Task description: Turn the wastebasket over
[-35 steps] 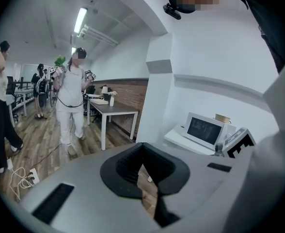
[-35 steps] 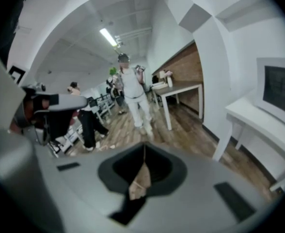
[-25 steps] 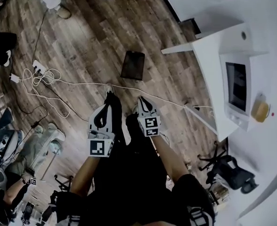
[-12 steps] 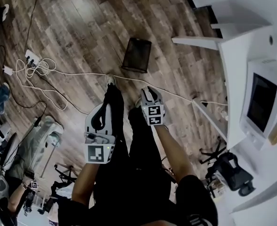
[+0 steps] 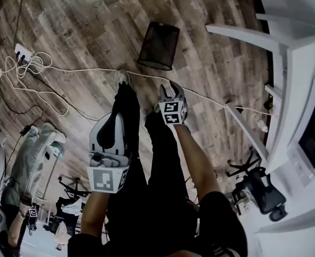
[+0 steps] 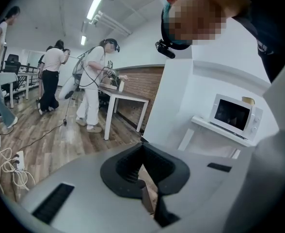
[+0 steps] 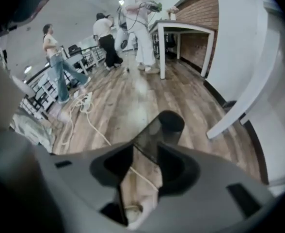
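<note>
**Wood floor (image 5: 77, 31) nearer, right jaws parting**

Nearest, the left gripper (image 6: 143, 148) is shut on nothing. The right gripper (image 7: 146, 147), lower than a second ago, is opening, with nothing between its jaws. Ahead, the black mesh wastebasket (image 5: 158, 45) lies on its side, untouched. A grab looks likely next.

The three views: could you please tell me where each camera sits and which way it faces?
Head view: on the person's head, facing steeply down at the wastebasket; shows forearms, legs, left claw, right claw.
Left gripper view: on the left claw, shut, facing across the room at a microwave; the person's head above.
Right gripper view: on the right claw, jaws opening with nothing between, facing down at the wastebasket.
Shared: head and right gripper views both show wastebasket and white cable.
</note>
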Available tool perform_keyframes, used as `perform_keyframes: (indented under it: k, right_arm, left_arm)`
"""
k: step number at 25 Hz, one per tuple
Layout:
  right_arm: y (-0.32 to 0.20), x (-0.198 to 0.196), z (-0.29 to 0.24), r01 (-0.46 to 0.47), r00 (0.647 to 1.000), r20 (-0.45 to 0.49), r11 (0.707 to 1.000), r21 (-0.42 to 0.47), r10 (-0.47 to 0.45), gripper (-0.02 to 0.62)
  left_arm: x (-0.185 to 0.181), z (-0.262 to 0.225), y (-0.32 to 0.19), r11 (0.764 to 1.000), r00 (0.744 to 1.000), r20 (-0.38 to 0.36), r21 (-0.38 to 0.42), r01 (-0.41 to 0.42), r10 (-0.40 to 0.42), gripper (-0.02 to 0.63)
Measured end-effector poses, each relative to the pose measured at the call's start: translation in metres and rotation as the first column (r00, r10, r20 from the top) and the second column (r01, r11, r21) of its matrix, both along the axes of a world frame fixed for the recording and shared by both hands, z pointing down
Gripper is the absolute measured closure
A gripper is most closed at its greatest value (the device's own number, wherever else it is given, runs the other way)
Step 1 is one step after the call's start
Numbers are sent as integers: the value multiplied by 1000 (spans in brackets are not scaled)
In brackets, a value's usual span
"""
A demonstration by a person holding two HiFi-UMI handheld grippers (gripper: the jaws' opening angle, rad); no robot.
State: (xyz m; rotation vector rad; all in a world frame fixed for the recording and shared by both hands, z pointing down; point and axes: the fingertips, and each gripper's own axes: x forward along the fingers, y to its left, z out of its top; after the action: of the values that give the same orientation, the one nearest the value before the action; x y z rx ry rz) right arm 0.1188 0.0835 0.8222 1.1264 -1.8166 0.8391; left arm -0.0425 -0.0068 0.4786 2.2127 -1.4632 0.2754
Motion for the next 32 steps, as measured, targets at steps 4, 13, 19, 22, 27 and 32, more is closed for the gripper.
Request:
perform_keyframes:
  k: [4, 13, 19, 22, 27, 32]
  right_arm:
    - [7, 5, 45, 31, 997, -73, 999, -17, -32, 425]
    - [10, 23, 147, 30, 978, -202, 995, -92, -48, 409]
    - [13, 42, 188, 14, 957, -287, 993, -120, -48, 396]
    - [13, 46, 200, 25, 941, -330, 991, -133, -68, 396]
    - [6, 48, 216, 28, 929, -362, 990, -138, -76, 397]
    - [4, 51, 224, -10, 939, -340, 985, -173, -50, 443]
  left_arm:
    - [0, 21, 2, 1000, 1000, 5, 1, -10, 10, 571]
    - [-14, 68, 11, 1000, 1000, -5, -14, 25, -25, 571]
    - [-16, 83, 13, 1000, 1000, -3, -6, 5, -5, 571]
    - [-19, 86, 14, 1000, 1000, 1, -5, 6, -6, 571]
    - [-20, 92, 22, 1000, 1000, 1, -20, 15, -15, 571]
    - [-23, 98, 31, 999, 1000, 13, -34, 18, -18, 572]
